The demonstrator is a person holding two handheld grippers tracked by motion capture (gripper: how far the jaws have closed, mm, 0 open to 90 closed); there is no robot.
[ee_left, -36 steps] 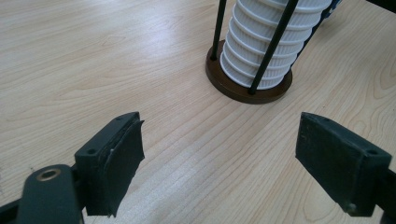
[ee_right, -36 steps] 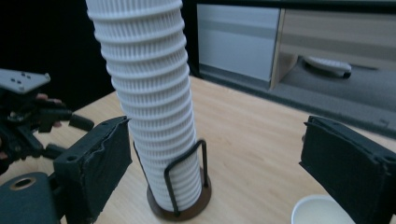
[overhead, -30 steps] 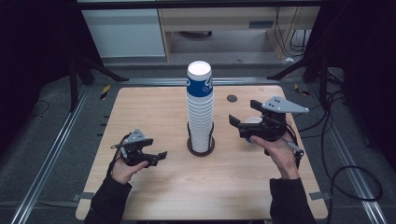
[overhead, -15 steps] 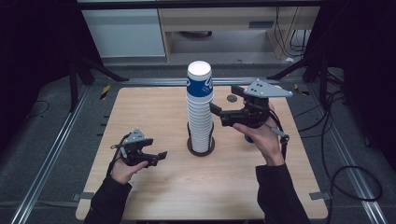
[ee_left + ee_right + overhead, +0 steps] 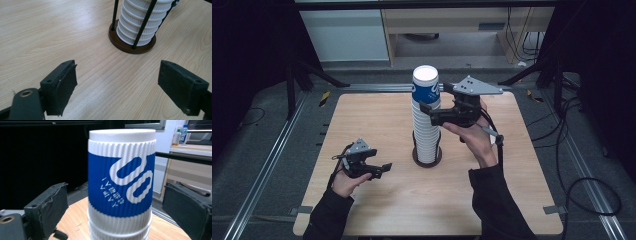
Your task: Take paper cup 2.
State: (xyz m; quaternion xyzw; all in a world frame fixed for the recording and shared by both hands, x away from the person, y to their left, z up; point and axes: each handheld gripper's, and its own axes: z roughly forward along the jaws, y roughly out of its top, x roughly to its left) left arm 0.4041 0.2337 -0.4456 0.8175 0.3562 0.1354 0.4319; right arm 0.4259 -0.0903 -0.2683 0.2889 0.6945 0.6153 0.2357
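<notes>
Flanking the top cup (image 5: 121, 173) of the stack (image 5: 426, 125), the right gripper (image 5: 428, 107) is gaping wide, untouched; the left gripper (image 5: 382, 167) is resting wide open near-left.

in the left gripper view we lose the top of the cup stack (image 5: 140, 22) at the upper edge, and its holder's rods (image 5: 146, 22) run out with it. in the right gripper view the top cup (image 5: 121, 182) is cut off below, and the small print on its blue band is too blurred for us to read.
</notes>
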